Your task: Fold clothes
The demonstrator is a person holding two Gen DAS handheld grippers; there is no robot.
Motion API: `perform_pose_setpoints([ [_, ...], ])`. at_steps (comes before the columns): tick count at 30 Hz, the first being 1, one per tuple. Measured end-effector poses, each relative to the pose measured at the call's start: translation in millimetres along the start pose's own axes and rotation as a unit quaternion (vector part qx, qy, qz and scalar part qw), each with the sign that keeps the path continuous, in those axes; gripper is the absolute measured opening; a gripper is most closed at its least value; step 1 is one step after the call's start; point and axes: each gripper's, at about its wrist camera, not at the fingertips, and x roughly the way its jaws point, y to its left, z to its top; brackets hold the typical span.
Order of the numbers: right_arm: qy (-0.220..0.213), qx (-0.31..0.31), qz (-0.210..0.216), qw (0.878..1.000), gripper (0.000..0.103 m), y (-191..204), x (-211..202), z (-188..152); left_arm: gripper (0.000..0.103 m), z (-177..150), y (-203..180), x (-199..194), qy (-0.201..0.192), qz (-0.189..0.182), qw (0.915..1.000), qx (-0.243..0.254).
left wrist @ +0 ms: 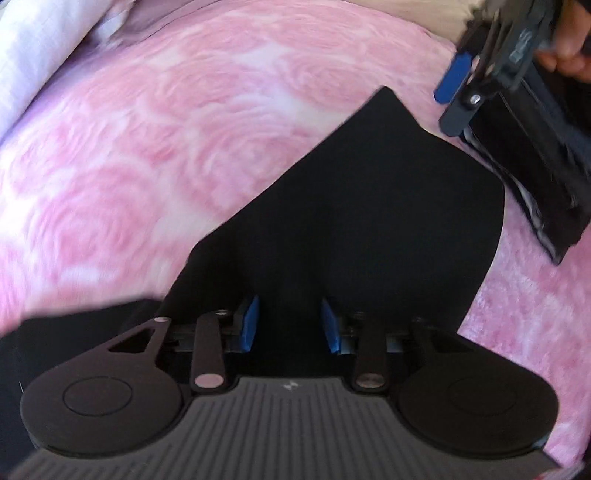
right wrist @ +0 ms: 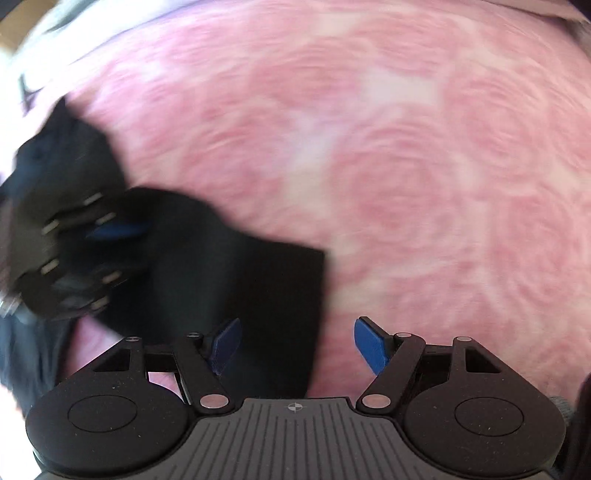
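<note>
A black garment (left wrist: pixel 369 206) lies on a pink rose-patterned bedspread (left wrist: pixel 184 129), one pointed corner aimed at the far side. My left gripper (left wrist: pixel 291 325) is at the garment's near edge, its blue pads (left wrist: pixel 251 325) drawn in with black cloth bunched between them. In the right wrist view the left gripper (right wrist: pixel 110 254) shows blurred at the left, wrapped in the black garment (right wrist: pixel 240 280). My right gripper (right wrist: pixel 299 345) stands open over the garment's right edge with nothing held. It also shows at top right (left wrist: pixel 456 99), gripped by a hand (left wrist: pixel 569 48).
A pale lilac-and-white fabric (left wrist: pixel 37 55) lies bunched along the far left of the bed. Beige cloth (left wrist: pixel 443 14) shows at the top edge. Bare pink bedspread (right wrist: pixel 443 184) stretches to the right of the garment.
</note>
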Motion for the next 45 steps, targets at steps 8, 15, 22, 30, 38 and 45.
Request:
perform_pose_setpoints([
  [8,0.014,0.062,0.048,0.997,0.015,-15,41,10,0.023,-13,9,-14,-0.02,-0.01,0.9995,-0.021],
  [15,-0.113,-0.035,-0.206,0.971,0.014,52,-83,-26,0.025,13,-28,-15,-0.059,-0.057,0.9966,0.0],
  [22,-0.079,0.016,-0.161,0.984,0.016,68,-56,-57,0.025,11,-50,-5,-0.038,-0.074,0.9963,0.019],
  [30,-0.104,0.017,-0.154,0.982,0.048,64,-53,-59,0.032,-36,-26,-64,-0.051,0.0,0.997,-0.057],
  [38,-0.149,-0.096,-0.088,0.98,0.077,147,-38,-30,0.036,-152,60,-177,-0.04,0.169,0.9706,-0.167],
  [45,-0.159,-0.246,-0.019,0.956,0.077,276,14,31,0.037,-277,170,-278,0.009,0.292,0.9386,-0.184],
])
